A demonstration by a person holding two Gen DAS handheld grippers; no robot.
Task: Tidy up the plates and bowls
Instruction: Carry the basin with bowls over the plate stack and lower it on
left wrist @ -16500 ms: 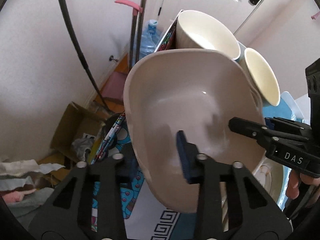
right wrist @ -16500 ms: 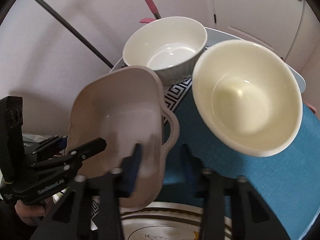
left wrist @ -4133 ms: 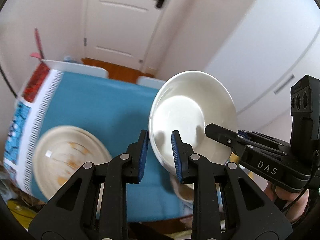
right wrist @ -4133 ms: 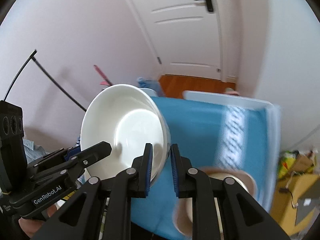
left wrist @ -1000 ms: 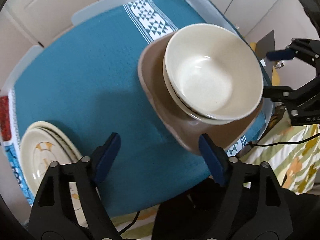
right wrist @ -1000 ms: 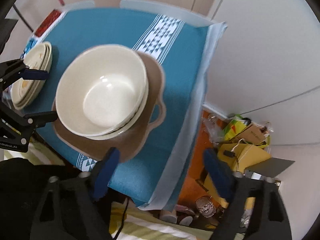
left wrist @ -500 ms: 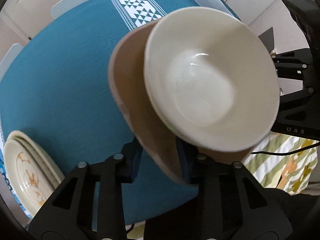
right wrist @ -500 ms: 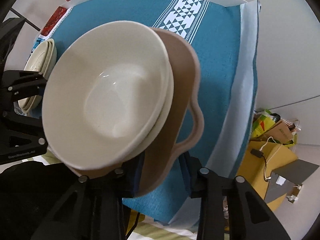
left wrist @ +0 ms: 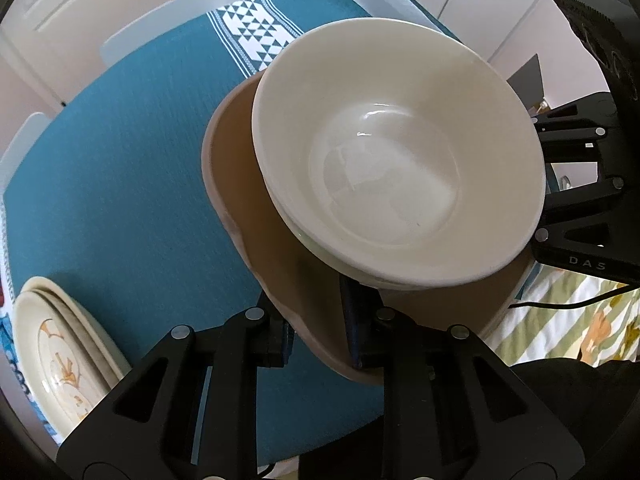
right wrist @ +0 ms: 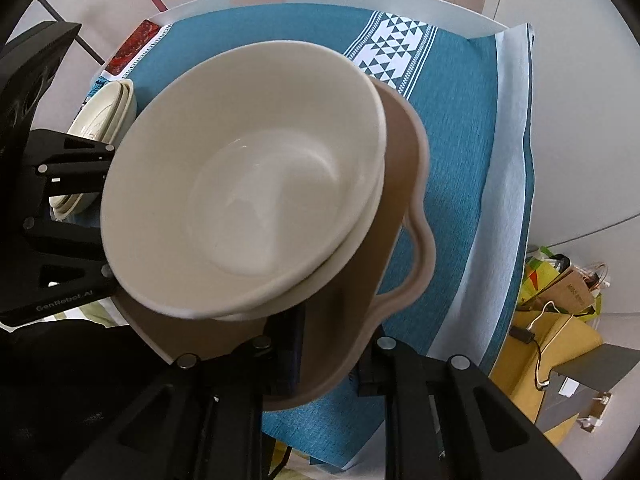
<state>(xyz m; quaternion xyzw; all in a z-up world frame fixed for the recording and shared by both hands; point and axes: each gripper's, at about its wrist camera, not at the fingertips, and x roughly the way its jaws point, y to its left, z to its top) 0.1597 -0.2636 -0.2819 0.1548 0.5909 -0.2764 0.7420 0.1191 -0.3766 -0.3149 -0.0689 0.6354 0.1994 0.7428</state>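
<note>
A brown handled dish (left wrist: 240, 184) carries two nested cream bowls (left wrist: 392, 152). My left gripper (left wrist: 316, 332) is shut on the dish's near rim. My right gripper (right wrist: 332, 352) is shut on the dish's opposite rim (right wrist: 404, 216), beside its loop handle. The cream bowls (right wrist: 248, 200) sit inside it. The stack is held tilted above the teal tablecloth (left wrist: 120, 152). A stack of cream patterned plates (left wrist: 56, 356) lies at the table's left edge, and also shows in the right wrist view (right wrist: 108, 108).
The table has a white rim (left wrist: 168, 28) and a teal cloth with a white triangle band (right wrist: 396, 52). Cardboard boxes and cables (right wrist: 560, 320) lie on the floor to the right. A striped bedcover (left wrist: 568, 320) is below the table edge.
Both grippers went from open beside the dish to shut on its rims, and the dish with the bowls has risen off the table and come closer to both cameras.
</note>
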